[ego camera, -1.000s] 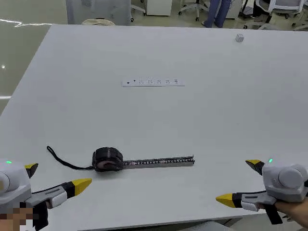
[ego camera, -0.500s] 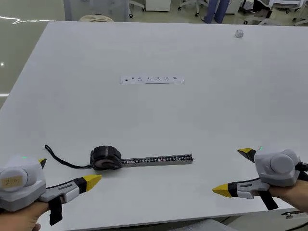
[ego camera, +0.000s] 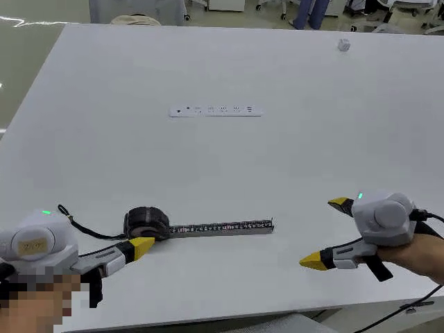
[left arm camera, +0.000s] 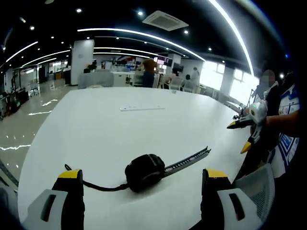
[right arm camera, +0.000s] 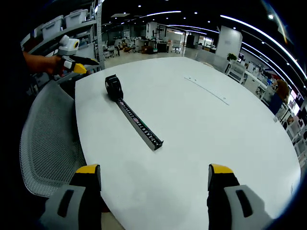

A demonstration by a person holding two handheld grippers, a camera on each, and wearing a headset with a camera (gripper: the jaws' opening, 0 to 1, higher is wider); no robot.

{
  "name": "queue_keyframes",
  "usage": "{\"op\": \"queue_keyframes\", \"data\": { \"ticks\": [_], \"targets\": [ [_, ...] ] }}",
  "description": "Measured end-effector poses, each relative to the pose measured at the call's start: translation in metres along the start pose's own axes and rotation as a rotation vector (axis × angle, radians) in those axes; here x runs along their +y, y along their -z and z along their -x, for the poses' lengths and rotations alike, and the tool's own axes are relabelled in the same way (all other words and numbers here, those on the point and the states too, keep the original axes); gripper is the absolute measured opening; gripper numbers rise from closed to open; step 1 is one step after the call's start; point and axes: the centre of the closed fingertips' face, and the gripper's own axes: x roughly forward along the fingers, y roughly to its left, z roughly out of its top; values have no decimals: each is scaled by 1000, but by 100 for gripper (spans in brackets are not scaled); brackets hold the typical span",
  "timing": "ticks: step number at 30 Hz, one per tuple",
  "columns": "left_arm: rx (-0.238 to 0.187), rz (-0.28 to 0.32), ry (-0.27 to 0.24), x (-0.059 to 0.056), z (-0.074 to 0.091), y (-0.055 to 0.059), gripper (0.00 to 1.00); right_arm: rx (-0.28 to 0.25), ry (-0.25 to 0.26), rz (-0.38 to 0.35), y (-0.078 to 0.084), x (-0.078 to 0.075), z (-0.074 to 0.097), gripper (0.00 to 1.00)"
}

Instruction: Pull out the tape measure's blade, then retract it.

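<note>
The left claw (ego camera: 142, 244) hangs wide open and empty at the near left edge of the table (ego camera: 291, 166), one yellow tip just beside the tape measure (ego camera: 146, 223). In the left gripper view the black case lies ahead between the spread jaws, not touched by either. The right claw (ego camera: 325, 232) is also wide open and holds nothing, over the near right of the table, well apart from the blade's end. The tape measure lies flat near the front edge, between the two claws. Its blade (ego camera: 222, 227) is drawn out toward the right, and its strap (ego camera: 75, 223) trails to the left. Farther back lies a white power strip (ego camera: 216, 111), and a small pale object (ego camera: 343, 45) sits near the far edge.
</note>
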Motion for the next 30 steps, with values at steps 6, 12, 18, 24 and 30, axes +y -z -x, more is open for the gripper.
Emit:
{"op": "queue_keyframes", "data": {
  "ticks": [6,12,18,24,30],
  "targets": [
    [11,-3,-4,-9,-9,5,100,20,-45,38,-7,-3,-7,90],
    [22,-10,-14,-15,-15,10,100,40,-73,76,-11,-4,-15,89],
    [9,-36,-43,-17,-23,7,100,62,-110,123,-17,-4,-26,88],
    [2,-37,-60,-16,-29,4,100,75,-179,213,-27,3,-38,86],
    [-33,-38,-121,-8,-33,-6,100,130,-232,328,-28,5,-51,79]
  ]
}}
